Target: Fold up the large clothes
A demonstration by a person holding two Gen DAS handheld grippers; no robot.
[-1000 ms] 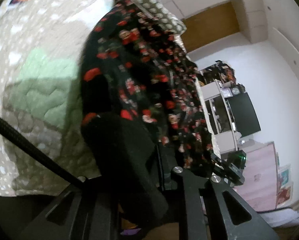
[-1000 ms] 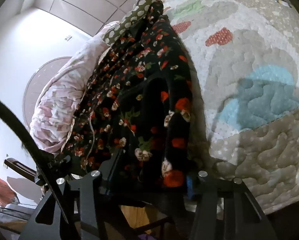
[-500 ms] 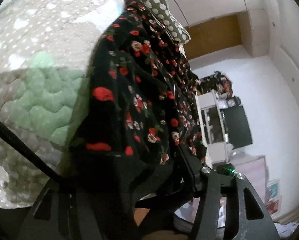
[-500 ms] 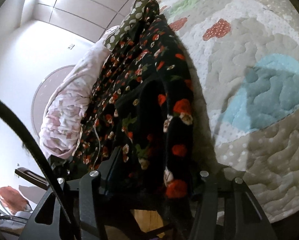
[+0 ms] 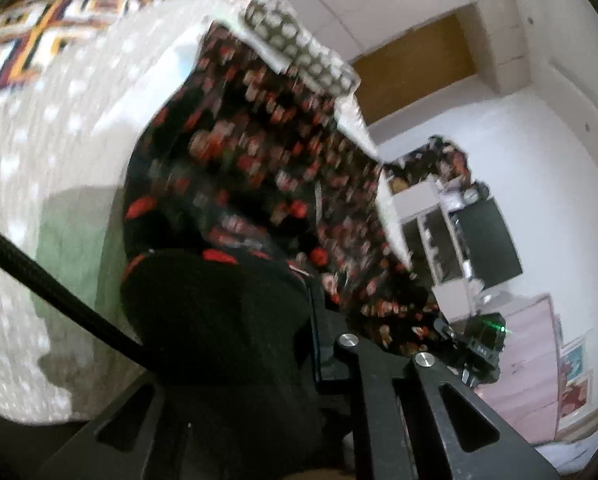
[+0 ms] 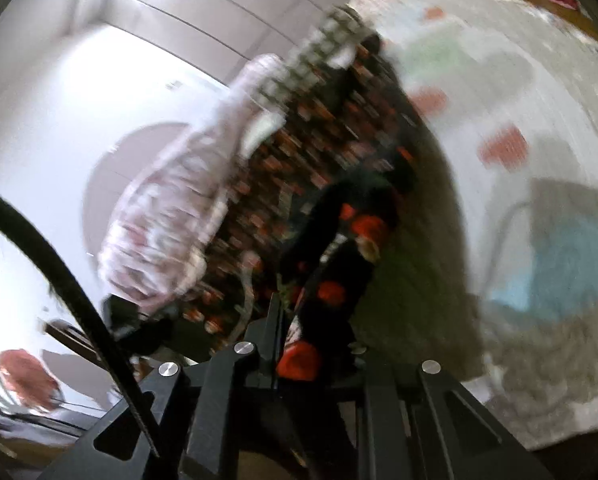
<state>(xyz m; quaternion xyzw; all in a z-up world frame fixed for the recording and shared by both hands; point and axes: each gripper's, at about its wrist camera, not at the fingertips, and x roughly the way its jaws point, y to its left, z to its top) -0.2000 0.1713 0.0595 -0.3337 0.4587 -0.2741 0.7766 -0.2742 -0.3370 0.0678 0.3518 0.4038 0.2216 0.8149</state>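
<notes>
A black dress with red flowers [image 5: 267,168] lies stretched over a quilted bed cover [image 5: 59,128]. My left gripper [image 5: 259,340] is shut on one corner of its near hem, and dark cloth bulges over the fingers. In the right wrist view the same dress [image 6: 323,184] runs away from my right gripper [image 6: 315,344], which is shut on the other corner of the hem. Both views are blurred by motion. The fingertips are hidden under cloth.
A green polka-dot cloth [image 5: 299,52] lies at the far end of the dress. A pink-white duvet [image 6: 171,216] is bunched left of the dress in the right view. White shelves and a black screen [image 5: 487,240] stand by the wall.
Both grippers have swung with the hem held; the views have tilted and blurred. More wall and ceiling show in the right view, and the dress sits more to the centre.
</notes>
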